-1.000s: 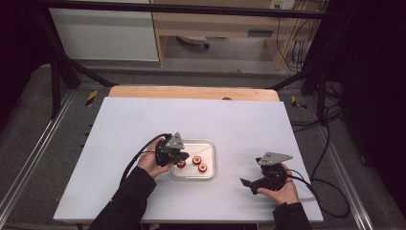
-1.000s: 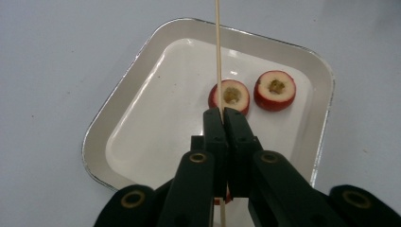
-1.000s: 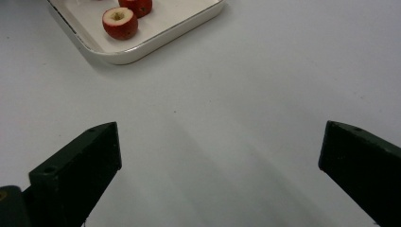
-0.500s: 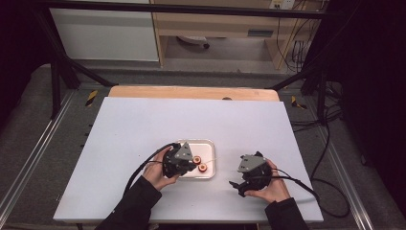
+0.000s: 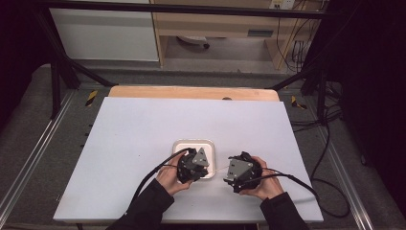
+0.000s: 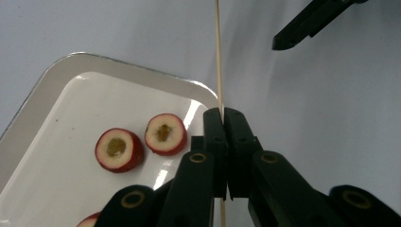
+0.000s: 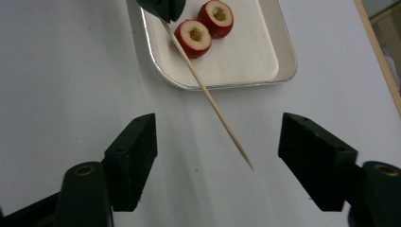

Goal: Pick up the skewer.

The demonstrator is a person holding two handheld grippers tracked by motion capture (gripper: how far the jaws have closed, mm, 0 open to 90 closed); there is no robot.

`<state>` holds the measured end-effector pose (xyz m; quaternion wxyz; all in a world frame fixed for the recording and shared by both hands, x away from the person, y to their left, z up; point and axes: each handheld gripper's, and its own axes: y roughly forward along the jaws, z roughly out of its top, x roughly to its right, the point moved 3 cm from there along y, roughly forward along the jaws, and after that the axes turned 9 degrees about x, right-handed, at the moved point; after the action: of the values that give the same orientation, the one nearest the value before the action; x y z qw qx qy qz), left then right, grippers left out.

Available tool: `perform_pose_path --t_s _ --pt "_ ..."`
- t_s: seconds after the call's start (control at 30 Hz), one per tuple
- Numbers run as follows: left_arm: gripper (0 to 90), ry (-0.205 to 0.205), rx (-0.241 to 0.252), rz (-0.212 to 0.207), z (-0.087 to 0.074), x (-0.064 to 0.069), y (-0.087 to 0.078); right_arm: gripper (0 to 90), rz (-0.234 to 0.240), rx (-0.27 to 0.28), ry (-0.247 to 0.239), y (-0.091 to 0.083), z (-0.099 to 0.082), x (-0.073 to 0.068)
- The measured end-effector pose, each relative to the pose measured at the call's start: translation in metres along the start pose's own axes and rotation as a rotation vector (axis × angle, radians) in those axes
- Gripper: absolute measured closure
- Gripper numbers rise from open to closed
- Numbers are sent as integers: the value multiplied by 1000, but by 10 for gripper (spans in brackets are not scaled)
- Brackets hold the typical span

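Skewer (image 7: 208,97): a thin wooden stick, long axis running from the left gripper toward the right one, sharp tip leading
Left gripper (image 6: 222,116): clamped tight on the skewer, beside the tray (image 6: 42,94) of red fruit slices (image 6: 165,134)
Right gripper (image 7: 217,142): jaws apart, just been closing; skewer tip between them, touching neither

Left gripper (image 6: 222,113) clamped on a thin wooden skewer (image 6: 218,52)

The two black jaws press together on the skewer, which runs straight up and away over the pale worktop (image 6: 331,118). To their left lies a white tray (image 6: 56,94) with two red fruit slices (image 6: 118,150) side by side, hollow centres up, and a third at the bottom edge. A jaw tip of the right gripper (image 6: 302,26) reaches in at top right, apart from the skewer.
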<state>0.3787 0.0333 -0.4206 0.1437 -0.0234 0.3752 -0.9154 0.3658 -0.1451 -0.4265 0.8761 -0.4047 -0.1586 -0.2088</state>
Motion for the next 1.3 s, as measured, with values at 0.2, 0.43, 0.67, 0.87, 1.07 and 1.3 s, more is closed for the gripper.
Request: perform_pose_path --t_s 0.2,0.43,0.67,0.87,1.07,1.3 --pt "886 5 -4 -13 8 6 9 436 40 -20 -104 5 2 -2" --pt "886 17 -20 -25 15 9 16 578 81 -49 -214 9 0 -5" --pt "886 25 -37 -33 14 10 17 731 113 -57 -320 10 -2 -7" --pt "886 31 -42 -42 14 11 17 810 125 -74 -379 9 -3 -8" --pt "886 23 -46 -51 13 11 18 855 133 -77 -432 9 -4 -9" --pt "882 -6 -48 -63 13 10 15 887 134 -74 -477 6 -1 -10"
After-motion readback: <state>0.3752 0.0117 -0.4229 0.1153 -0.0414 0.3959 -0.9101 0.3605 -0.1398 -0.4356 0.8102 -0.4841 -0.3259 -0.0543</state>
